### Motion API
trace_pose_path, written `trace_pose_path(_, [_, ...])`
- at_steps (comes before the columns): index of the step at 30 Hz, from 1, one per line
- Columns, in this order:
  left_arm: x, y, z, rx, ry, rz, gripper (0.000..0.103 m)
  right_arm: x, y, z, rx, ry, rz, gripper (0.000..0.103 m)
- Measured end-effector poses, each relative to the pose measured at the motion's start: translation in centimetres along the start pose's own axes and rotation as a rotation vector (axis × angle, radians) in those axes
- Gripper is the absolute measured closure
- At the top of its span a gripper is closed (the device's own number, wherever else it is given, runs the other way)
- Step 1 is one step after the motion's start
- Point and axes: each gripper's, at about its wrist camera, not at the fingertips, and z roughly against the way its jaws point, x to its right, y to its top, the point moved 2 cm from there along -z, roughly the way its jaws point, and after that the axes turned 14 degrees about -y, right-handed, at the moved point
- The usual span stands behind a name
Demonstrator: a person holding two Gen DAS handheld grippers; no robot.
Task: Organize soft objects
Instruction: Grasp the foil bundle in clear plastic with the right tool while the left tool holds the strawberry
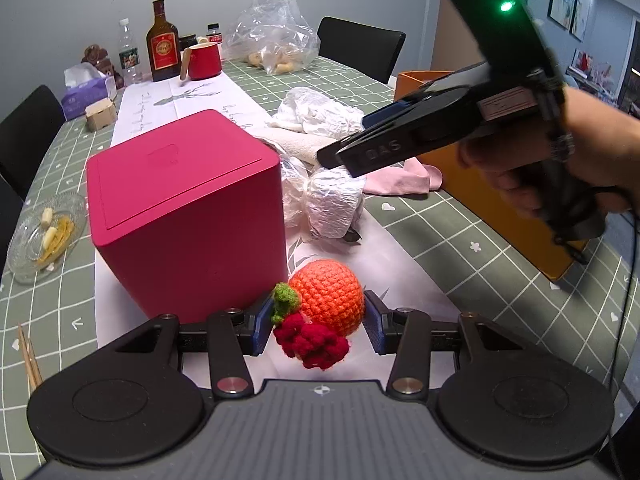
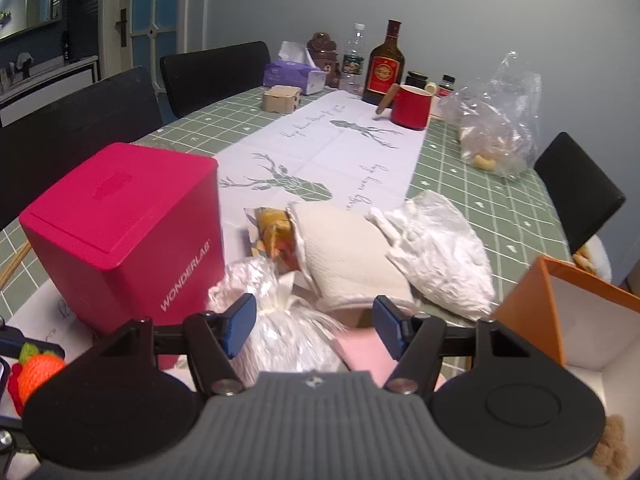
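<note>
**Crochet fruit between the left jaws, right tongs over the pile**

The crochet toy point(image 1: 320, 312) lies on the white runner point(image 1: 400, 256) at the near end of the table, just in front of the pink box point(image 1: 188, 216). Its long axis runs roughly from the orange ball, on the far side, toward the camera, where the dark red knobbly cluster points at the left gripper's body. A small green tuft sits at its left flank, where ball and cluster meet. The yarn is coarse, in tight stitches; the ball is round and the red part lumpy.

The left gripper point(image 1: 318, 322) is spread, one blue pad on either side of the toy. The left pad meets the green tuft; whether the right pad touches the ball I cannot tell.

The right gripper point(image 2: 314, 326) is released too, its blue pads wide apart above a crinkled clear bag point(image 2: 288, 332) and a pink cloth point(image 2: 362, 348). From the left wrist view it hangs tilted down over that pile, held in a hand point(image 1: 560, 160).

Behind the pile lie a folded cream towel point(image 2: 344, 256) and a white plastic bag point(image 2: 440, 256). The orange box point(image 2: 532, 304) stands open toward the right edge of the table. The pink box hems the toy in on the left. A glass dish point(image 1: 44, 236) sits at the left edge; a brown bottle point(image 1: 162, 42) and a red mug point(image 1: 205, 62) stand at the far end.
</note>
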Motion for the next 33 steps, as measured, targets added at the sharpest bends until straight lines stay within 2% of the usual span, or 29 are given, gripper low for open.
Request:
trace_pose_path(8, [-0.8,-0.2,-0.2,-0.009,-0.001,0.013,0.05,-2.5,-0.6,-3.0,-0.034,0.059,0.061,0.039])
trace_pose_path(21, [-1.1,-0.5,-0.5,-0.024,0.002,0.017,0.05,-3.6,-1.5,-4.2,-0.084,0.087,0.095,0.035])
trace_pose_path(27, [-1.0,-0.4,-0.6,-0.027,0.007,0.012,0.05,-3.8,-1.7,-3.7,-0.113,0.097,0.111,0.037])
trace_pose_path(30, [-1.0,-0.5,-0.7,-0.027,0.009,0.012,0.05,-3.8,-1.8,-3.3,-0.12,0.092,0.12,0.044])
trace_pose_path(33, [-0.9,-0.4,-0.8,-0.029,0.008,0.011,0.05,-3.6,-1.8,-3.0,-0.13,0.081,0.111,0.046])
